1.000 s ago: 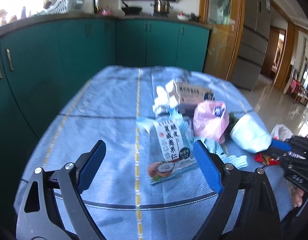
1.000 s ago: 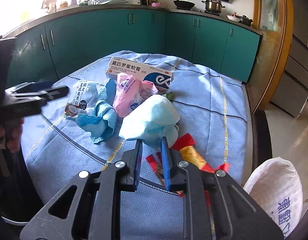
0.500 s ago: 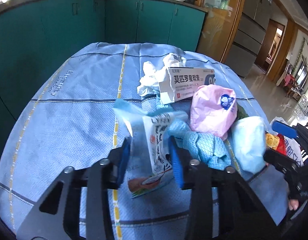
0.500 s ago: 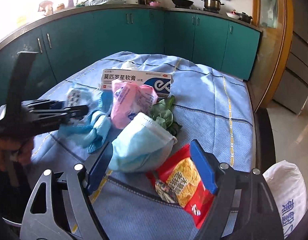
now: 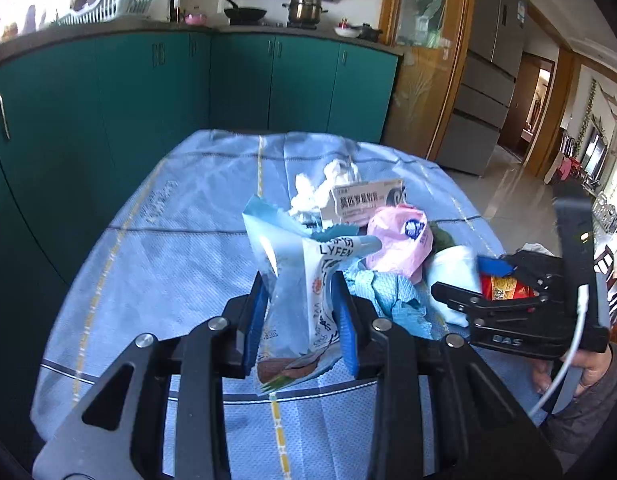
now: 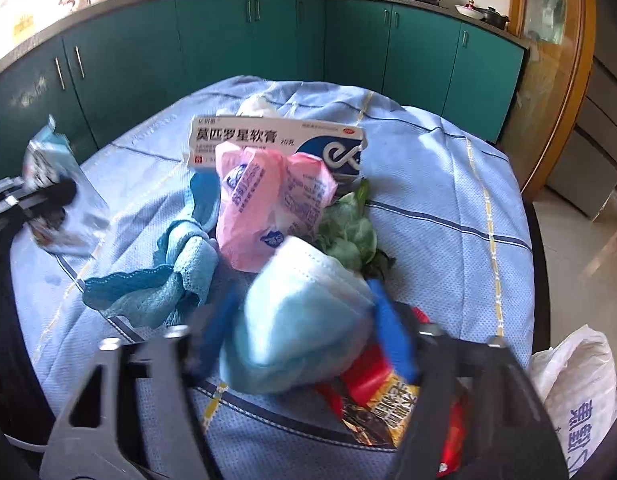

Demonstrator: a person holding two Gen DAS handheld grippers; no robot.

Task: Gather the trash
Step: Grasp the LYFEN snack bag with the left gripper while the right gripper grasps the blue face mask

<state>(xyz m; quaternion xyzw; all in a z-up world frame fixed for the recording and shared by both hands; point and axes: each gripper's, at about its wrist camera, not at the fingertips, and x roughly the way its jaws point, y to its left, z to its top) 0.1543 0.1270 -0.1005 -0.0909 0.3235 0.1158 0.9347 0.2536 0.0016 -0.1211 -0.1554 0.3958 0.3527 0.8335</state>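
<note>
teal kitchen cabinets ring a table under a blue cloth (image 5: pixel 180 240). left gripper (image 5: pixel 300 320) has just closed and pinches a coconut snack wrapper (image 5: pixel 304 280), lifted at 9 o'clock of the pile. right gripper (image 6: pixel 304 328) has been closing around a blue face mask (image 6: pixel 292 320) and red snack packet (image 6: pixel 392 392). ointment box (image 6: pixel 276 140), pink bag (image 6: pixel 264 204), cloth, greens and tissue remain; nothing visibly in the white sack (image 6: pixel 580 392) at 3 o'clock.

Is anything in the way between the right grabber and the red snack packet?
Yes. The blue face mask lies on top of the red snack packet, right between the jaws of the right gripper, which have just been closing around it. Whether the pads already press on it cannot be told.
</note>
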